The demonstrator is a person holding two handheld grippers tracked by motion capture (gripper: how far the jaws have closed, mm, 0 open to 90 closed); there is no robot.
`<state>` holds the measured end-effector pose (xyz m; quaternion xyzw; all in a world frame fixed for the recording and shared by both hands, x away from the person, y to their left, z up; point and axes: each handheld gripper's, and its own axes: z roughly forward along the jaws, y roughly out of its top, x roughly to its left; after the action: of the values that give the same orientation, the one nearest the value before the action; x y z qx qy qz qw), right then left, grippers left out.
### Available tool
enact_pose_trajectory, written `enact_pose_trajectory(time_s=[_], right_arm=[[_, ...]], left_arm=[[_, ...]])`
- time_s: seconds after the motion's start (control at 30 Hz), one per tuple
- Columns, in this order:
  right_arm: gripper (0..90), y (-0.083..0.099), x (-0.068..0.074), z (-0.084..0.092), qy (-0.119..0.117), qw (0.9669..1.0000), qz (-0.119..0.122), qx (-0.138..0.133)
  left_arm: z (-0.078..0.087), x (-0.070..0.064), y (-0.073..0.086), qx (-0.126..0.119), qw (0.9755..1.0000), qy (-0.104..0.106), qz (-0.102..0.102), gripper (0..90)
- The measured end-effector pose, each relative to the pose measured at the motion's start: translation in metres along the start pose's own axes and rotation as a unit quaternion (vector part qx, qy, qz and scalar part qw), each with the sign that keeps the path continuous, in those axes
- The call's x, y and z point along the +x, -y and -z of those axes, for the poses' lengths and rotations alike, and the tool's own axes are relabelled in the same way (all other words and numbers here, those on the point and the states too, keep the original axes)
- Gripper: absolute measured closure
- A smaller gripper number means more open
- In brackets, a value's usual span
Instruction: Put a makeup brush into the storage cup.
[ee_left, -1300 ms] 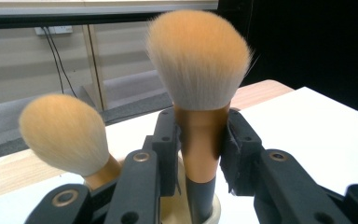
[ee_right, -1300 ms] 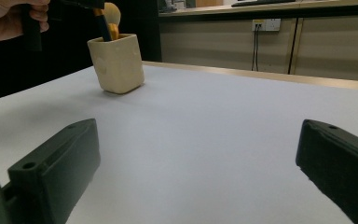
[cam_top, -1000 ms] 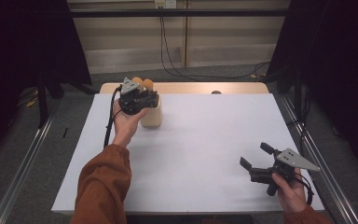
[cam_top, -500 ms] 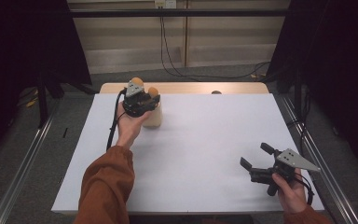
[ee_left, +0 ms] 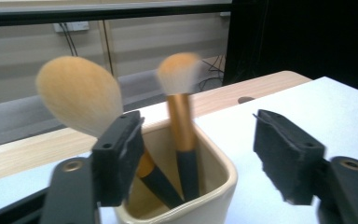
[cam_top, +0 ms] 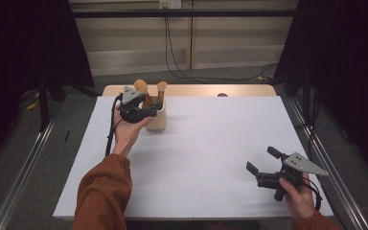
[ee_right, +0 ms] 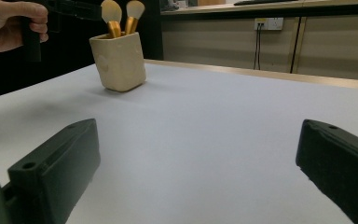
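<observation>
A person sits at a white worktop (cam_top: 211,158) and holds a two-jaw gripper in each hand. The left gripper (cam_top: 146,111) hangs at the far left part of the worktop, close to its far edge, right over a cream, square-sided holder (cam_top: 157,117). Its jaws have just been opening and now stand a moderate way apart with nothing pressed between them. In the left gripper view, one pad (ee_left: 119,156) sits at the holder's rim in front of the wide brush's handle (whether it touches is not clear), while the other pad (ee_left: 286,154) hangs over bare worktop beside the holder.

Two makeup brushes stand in the holder, handles down and bristles up. The wide brush (ee_left: 81,100) has a broad, rounded orange head and leans away from the slim one, its long axis tilted. The slim brush (ee_left: 182,126) has a small pale head on a gold ferrule; its long axis runs nearly upright, black handle down inside the holder. The black handles meet near the bottom.

The right gripper (cam_top: 264,166) rests low near the near right corner of the worktop, well apart from the holder. Its jaws gape wide and hold nothing; bare white surface lies between them.
</observation>
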<state>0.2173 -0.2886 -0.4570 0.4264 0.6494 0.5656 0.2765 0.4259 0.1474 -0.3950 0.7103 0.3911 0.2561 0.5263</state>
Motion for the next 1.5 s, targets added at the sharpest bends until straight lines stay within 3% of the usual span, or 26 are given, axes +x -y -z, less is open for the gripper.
enact_pose_trajectory(time_s=[0.2,0.43,0.57,0.67,0.73,1.07,1.5], right_arm=[[0.0,0.001,-0.002,-0.001,0.001,1.0000,0.003,0.002],[0.0,0.001,-0.002,-0.002,0.005,0.9998,0.015,0.007],[0.0,0.001,-0.002,0.000,0.010,0.9998,0.015,0.005],[0.0,0.001,-0.003,0.002,0.011,0.9999,0.013,0.004],[0.0,0.001,-0.002,0.003,0.011,0.9998,0.014,0.004],[0.0,0.000,0.001,0.005,0.015,0.9997,0.017,0.001],[0.0,0.000,0.002,0.004,0.012,0.9998,0.016,0.002]], left_arm=[[0.006,-0.002,0.002,-0.002,1.0000,0.005,-0.003,18.9],[0.013,-0.004,0.010,0.005,0.9997,0.011,0.019,5.1],[0.023,-0.002,0.017,-0.008,0.9993,0.026,0.025,3.9],[0.030,0.000,0.021,0.001,0.9993,0.032,0.016,3.9],[0.035,0.001,0.024,0.000,0.9996,0.025,0.017,3.9],[0.069,0.000,0.036,-0.015,0.9991,0.032,0.022,3.8],[0.102,-0.003,0.046,-0.028,0.9989,0.036,0.000,3.5]])
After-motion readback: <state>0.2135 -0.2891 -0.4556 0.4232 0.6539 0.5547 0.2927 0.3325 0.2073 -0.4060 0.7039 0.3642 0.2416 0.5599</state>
